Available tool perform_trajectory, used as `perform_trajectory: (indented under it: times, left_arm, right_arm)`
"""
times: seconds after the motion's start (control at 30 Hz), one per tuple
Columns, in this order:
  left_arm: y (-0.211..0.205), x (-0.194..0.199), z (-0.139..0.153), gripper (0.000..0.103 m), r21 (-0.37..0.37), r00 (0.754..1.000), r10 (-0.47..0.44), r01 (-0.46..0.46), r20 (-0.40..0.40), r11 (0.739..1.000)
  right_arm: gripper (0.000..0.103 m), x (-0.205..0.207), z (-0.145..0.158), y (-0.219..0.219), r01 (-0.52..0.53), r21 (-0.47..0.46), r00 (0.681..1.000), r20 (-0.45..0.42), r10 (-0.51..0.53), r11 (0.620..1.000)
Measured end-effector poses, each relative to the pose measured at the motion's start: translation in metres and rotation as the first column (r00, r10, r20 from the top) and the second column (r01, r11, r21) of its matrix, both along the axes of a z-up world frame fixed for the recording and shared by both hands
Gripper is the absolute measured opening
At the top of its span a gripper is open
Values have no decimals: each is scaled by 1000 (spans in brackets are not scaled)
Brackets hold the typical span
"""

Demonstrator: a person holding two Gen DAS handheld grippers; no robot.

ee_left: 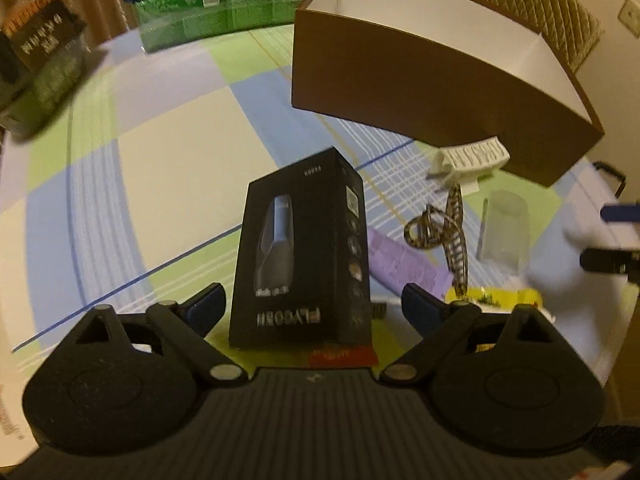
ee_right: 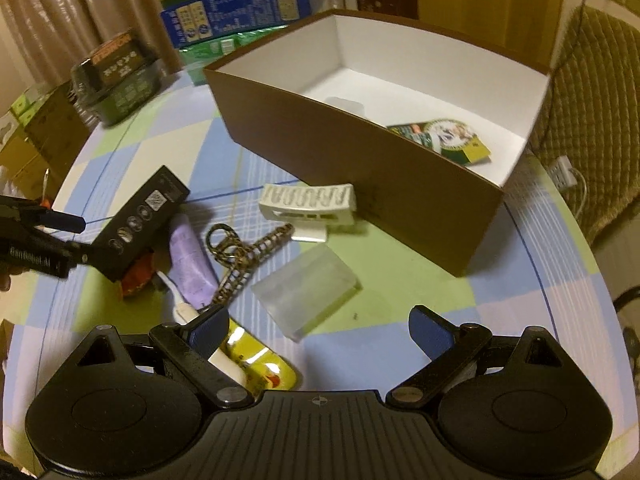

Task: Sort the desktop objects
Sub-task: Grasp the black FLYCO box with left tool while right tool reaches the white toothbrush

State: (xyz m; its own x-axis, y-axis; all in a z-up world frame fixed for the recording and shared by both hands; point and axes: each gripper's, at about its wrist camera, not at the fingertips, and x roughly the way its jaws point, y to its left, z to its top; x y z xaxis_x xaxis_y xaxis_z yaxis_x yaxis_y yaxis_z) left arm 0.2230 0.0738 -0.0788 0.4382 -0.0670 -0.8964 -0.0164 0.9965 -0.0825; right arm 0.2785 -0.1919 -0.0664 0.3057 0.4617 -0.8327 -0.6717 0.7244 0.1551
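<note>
Hovering: left gripper point(ee_left: 312, 304) hangs above the black carton point(ee_left: 300, 256), its blue pads spread wide, one on each side of the carton, neither pressing on it.
Left gripper grip: nothing held; the jaws stand apart.
Left gripper seen from the right wrist: its dark fingers point(ee_right: 66, 222) reach in from the left edge, beside the carton's end.
Right gripper point(ee_right: 320, 332): jaws wide apart, nothing between the pads; the clear plastic case point(ee_right: 306, 292) lies just ahead of them on the cloth.
Right gripper near side: the left pad sits over a yellow packet point(ee_right: 256, 364) and a white tube end; contact cannot be told.
Pose: both grippers tilt steeply down toward the tabletop.
Black carton: lying on the table at the left of the loose pile, resting partly on a red packet point(ee_right: 138, 278).
Loose pile: a lilac tube point(ee_right: 190, 260) beside the carton, a patterned strap with rings point(ee_right: 236, 256) next to it, a white ribbed clip point(ee_right: 308, 204) close to the wall of the brown box point(ee_right: 360, 160).
Brown box: open-topped, white inside, holding a green and yellow packet point(ee_right: 444, 140) and a pale translucent item near the front wall.
Surface: round table under a checked cloth point(ee_right: 400, 272) of blue, green and cream.
Room: stacked green and blue cartons point(ee_right: 236, 8) at the far edge, a dark pack at left, curtains behind, a quilted chair at right.
</note>
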Motion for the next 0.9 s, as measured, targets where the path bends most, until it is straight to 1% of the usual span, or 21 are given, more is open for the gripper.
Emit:
perform_trajectory:
  times: [0.1,0.27,0.33,0.4,0.47,0.5,0.57,0.67,0.83,0.9]
  left_arm:
    - [14,15,-9,94,-50,1000,-2,1,-18,999]
    - [31,36,-24,94,-97,999,-15,11,-42,995]
    - [35,43,-30,94,-139,998,-19,12,-53,990]
    - [36,49,-36,94,-171,998,-24,13,-63,985]
    - [34,55,-43,90,-199,997,-34,20,-69,980]
    - [34,56,-46,86,-200,997,-34,19,-73,980]
    - [33,57,-50,86,-196,997,-29,14,-70,981]
    - [34,52,-47,85,-195,999,-14,4,-51,981]
    - [44,31,-27,85,-150,1000,29,-27,8,988]
    - [50,19,-15,85,-131,997,61,-55,36,990]
  right_arm:
    - [94,4,-3,-4,22,-6,1000,-10,-22,1000]
    - [94,9,-9,-9,51,-23,998,-19,-52,998]
    - [94,12,-11,-12,68,-33,997,-23,-69,997]
    - [94,14,-14,-15,87,-39,996,-30,-89,995]
    - [94,16,-16,-18,106,-42,993,-38,-108,993]
    - [94,16,-17,-20,116,-44,992,-41,-118,992]
    - [94,17,-18,-21,125,-49,991,-44,-127,991]
    - [94,15,-17,-20,122,-50,991,-42,-124,991]
    - [94,11,-12,-11,79,-22,996,-26,-79,997]
    - [94,8,-9,-5,39,0,999,-17,-38,999]
